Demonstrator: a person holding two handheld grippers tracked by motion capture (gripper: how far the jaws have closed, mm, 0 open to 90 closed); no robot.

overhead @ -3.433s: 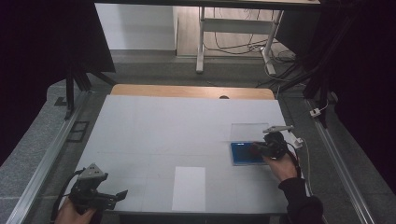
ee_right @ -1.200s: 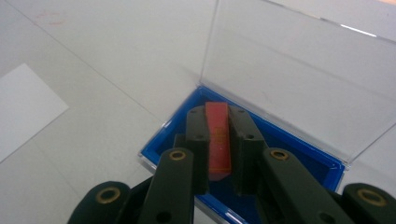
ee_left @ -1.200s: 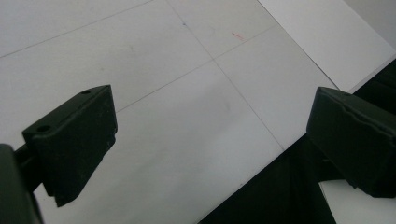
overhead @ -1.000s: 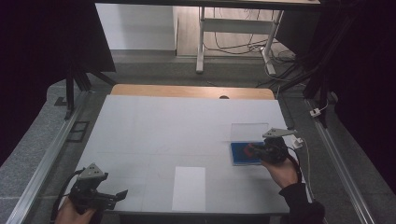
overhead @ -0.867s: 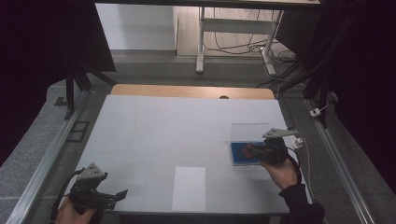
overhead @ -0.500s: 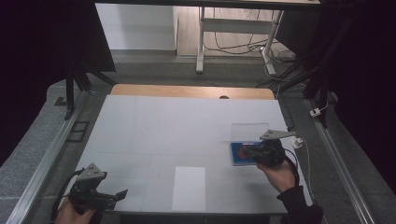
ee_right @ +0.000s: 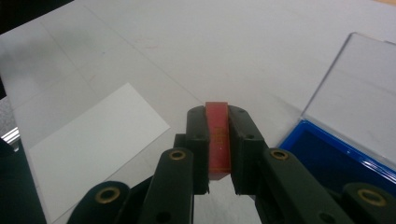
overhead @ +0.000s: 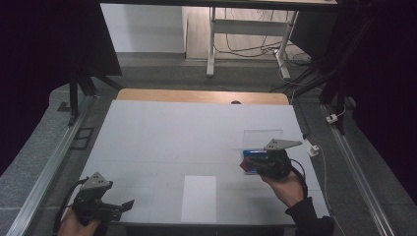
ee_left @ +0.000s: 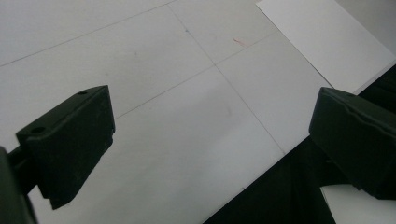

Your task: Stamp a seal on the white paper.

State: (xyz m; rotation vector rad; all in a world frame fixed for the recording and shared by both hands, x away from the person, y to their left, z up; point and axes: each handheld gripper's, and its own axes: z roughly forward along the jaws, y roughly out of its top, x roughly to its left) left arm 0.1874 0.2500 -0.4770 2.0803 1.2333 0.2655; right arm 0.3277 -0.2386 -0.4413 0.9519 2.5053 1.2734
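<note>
1. Our worktop (overhead: 162,132) carries a white sheet (overhead: 198,198) at its near edge, nothing yet on it.
2. The blue box (ee_right: 343,161) lies open at right.
3. Our right gripper (ee_right: 218,140) has its fingers clamped on a red block (ee_right: 218,137), lifted out, we judge; placing remains.
4. Our left gripper (ee_left: 210,140) idles near left, fingers apart.

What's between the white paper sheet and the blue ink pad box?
Just bare grey table lies between the white paper sheet and the blue ink pad box, as the high view shows.
</note>
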